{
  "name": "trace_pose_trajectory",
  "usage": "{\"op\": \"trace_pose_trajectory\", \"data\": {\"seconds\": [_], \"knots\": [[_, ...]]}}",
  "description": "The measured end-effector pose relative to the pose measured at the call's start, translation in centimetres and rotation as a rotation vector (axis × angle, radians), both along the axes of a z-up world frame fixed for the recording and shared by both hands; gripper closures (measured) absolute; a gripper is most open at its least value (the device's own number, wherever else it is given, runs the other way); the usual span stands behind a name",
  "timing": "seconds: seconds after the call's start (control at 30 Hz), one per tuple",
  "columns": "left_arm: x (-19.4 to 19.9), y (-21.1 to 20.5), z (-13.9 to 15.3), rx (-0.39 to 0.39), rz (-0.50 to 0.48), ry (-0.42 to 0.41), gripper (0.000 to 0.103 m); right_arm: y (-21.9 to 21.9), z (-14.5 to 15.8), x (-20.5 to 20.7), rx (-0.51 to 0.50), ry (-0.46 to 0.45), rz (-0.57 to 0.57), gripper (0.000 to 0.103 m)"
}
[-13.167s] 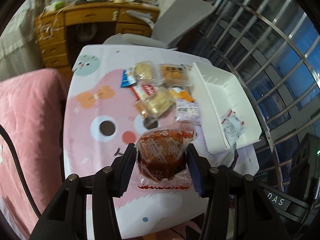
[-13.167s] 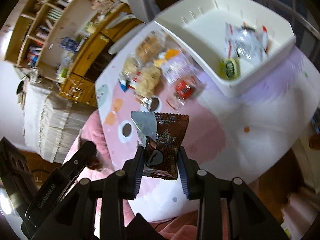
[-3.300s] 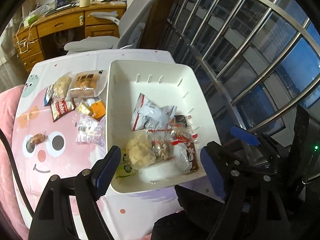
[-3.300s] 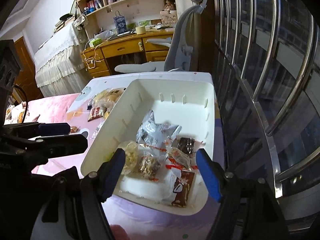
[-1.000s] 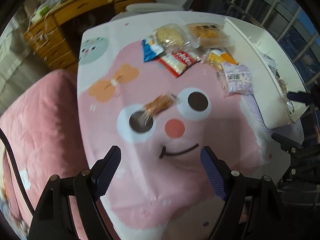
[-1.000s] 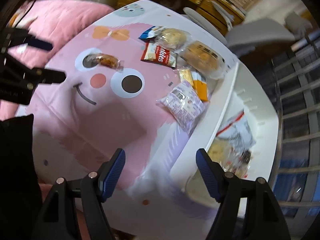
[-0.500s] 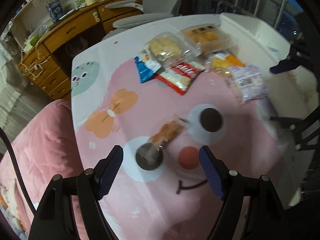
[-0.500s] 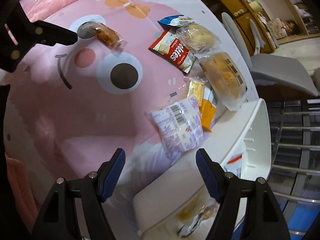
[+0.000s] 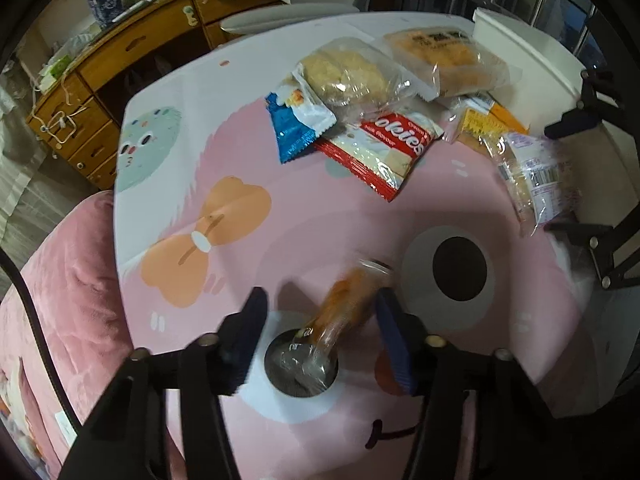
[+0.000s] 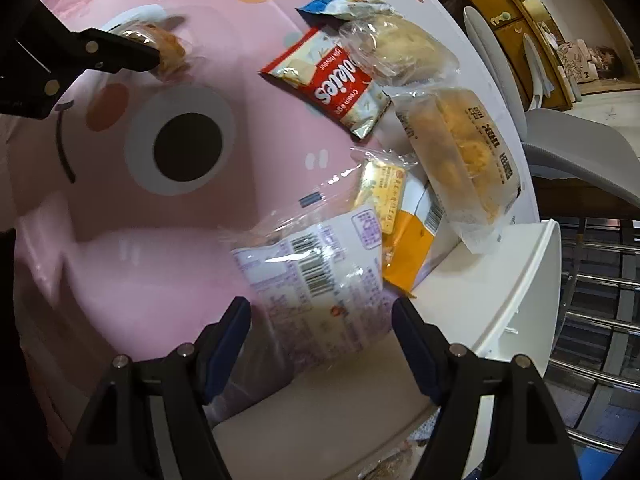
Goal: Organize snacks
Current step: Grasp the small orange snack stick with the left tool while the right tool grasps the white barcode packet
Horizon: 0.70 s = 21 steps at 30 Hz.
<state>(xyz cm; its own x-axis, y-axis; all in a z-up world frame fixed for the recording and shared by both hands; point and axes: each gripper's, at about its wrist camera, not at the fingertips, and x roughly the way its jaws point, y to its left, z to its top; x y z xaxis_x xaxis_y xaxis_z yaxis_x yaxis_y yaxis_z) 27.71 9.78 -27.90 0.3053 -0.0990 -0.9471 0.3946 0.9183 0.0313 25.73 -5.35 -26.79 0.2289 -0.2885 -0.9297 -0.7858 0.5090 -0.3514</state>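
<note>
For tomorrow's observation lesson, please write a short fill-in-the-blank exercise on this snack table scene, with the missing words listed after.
1. The left gripper is closing around a small ____-coloured snack.
2. The packet with a barcode lies between the fingers of the ____ gripper.
3. The red cookies packet lies on a tablecloth that is mostly ____.

Missing words: orange; right; pink

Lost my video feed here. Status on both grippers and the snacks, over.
Left hand-held gripper closing around orange snack, pads not yet pressing. Right hand-held gripper open over purple-print packet. Nothing blocking.
</note>
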Motion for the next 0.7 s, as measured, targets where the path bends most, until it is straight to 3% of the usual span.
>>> {"op": "trace_pose_trajectory", "data": {"seconds": [0.13,0.3,0.43,0.7], "knots": [[0.5,-0.4,-0.6,-0.002,-0.028,0.019,0.055,-0.5,-0.5,1.3,0.011,0.022,-0.001,0.029],[1.3,-0.7,-0.7,-0.033,-0.039,0.044,0.072,-0.8,-1.1,2.0,0.023,0.059,0.012,0.029],[1.3,-1.1,-0.6,-0.042,-0.042,0.063,0.079,-0.8,-1.5,2.5,0.033,0.072,0.028,0.031],[0.9,-1.7,-0.3,-0.033,0.02,0.074,0.082,-0.9,-1.3,2.4,0.069,0.133,0.051,0.046]]}}
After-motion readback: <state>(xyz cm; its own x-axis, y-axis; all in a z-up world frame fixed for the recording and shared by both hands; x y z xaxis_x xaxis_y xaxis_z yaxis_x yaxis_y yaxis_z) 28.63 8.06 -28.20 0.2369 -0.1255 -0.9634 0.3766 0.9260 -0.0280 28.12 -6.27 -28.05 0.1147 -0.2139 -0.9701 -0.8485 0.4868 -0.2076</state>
